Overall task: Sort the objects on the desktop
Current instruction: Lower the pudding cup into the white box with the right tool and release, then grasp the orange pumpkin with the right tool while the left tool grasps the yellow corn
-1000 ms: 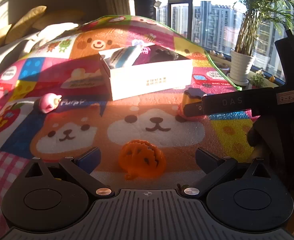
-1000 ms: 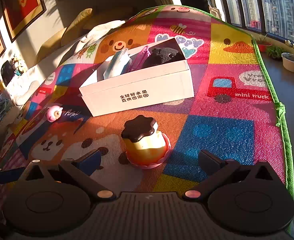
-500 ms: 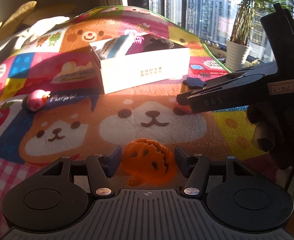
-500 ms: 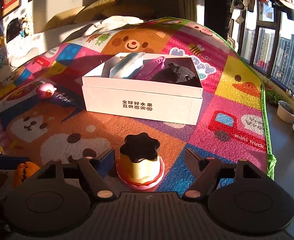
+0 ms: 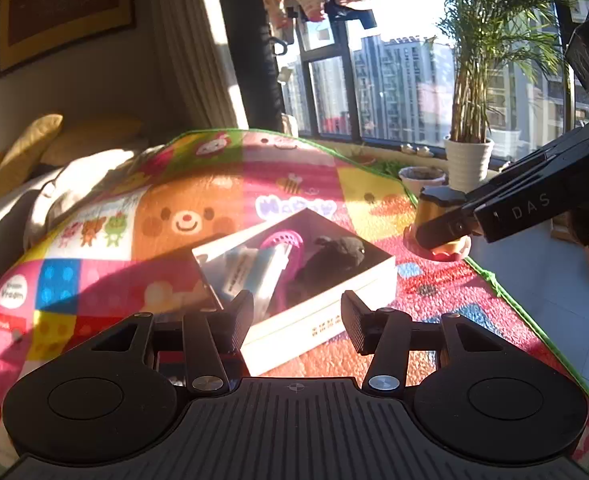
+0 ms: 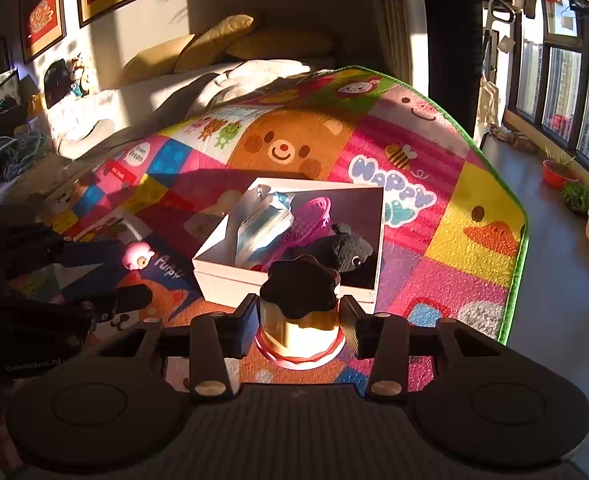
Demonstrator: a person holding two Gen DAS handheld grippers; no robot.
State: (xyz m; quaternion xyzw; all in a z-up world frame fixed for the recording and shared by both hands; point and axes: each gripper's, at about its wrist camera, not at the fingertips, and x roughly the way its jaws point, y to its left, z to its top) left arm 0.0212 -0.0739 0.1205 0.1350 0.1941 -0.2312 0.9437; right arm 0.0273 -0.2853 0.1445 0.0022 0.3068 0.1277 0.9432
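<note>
The right claw [image 6: 298,320] is closing on the pudding toy [image 6: 298,304]. Both fingers press on its yellow sides, so the toy is pinched between them. It has a dark wavy top and a pink frill at the bottom. From this claw's camera, the toy sits just in front of the near wall of the white box [image 6: 222,280].

The left claw [image 5: 296,318] is pulled in tight. There is a small gap between its fingers, and nothing shows in that gap. The box is seen through it. This claw points at the near side of the box.

The box lies on the bright mat [image 5: 182,216] with its top open. Inside it are a blue pack [image 5: 250,272] on the left, a pink basket [image 5: 284,240] in the middle and a black plush [image 5: 334,252] on the right.

A small pink toy [image 6: 137,255] lies on the mat, left of the box and apart from it.

From the left claw's camera, the right claw comes in from the right with the pudding toy in its tips, near the right edge of the mat. A tall plant in a white pot [image 5: 468,160] stands far off by the window.
</note>
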